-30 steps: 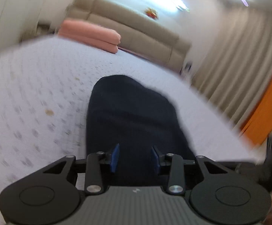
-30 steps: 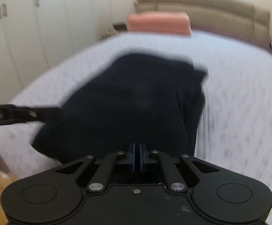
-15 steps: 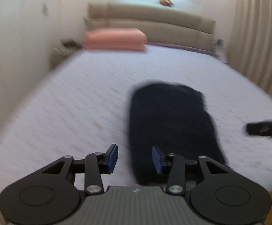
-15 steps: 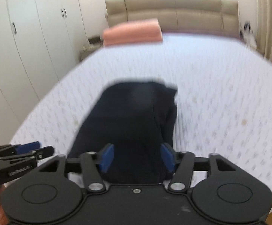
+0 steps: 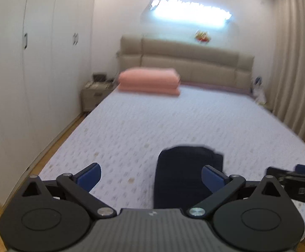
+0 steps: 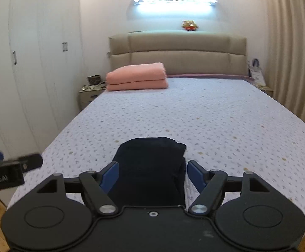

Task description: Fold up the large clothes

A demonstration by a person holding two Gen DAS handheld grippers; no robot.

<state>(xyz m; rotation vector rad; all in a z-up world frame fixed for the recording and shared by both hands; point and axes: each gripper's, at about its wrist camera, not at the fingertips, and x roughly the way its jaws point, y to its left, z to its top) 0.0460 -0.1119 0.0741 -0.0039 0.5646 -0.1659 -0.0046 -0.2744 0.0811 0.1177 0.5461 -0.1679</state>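
Left gripper [image 5: 150, 177] raised above the near edge of the bed [image 5: 173, 121], jaws opening, blue pads spread wide with nothing between them. Right gripper [image 6: 151, 175] likewise above the near edge, jaws opening, pads apart and gripping nothing; seen past them, not touched. Below and ahead, folded dark garment [image 6: 152, 168] lying flat on the bed cover, close to the near edge, roughly midway between the left and right edges. In the left view, garment [image 5: 184, 178] toward the right pad, with the right gripper's tip at the far right of the frame. Pink folded blanket [image 6: 136, 76] at the far left corner, against the beige headboard [image 6: 177, 50]. White wardrobe [image 5: 26, 63] along the left side, nightstand [image 6: 91, 92] beside the far left corner, curtain [image 6: 293, 52] along the right.
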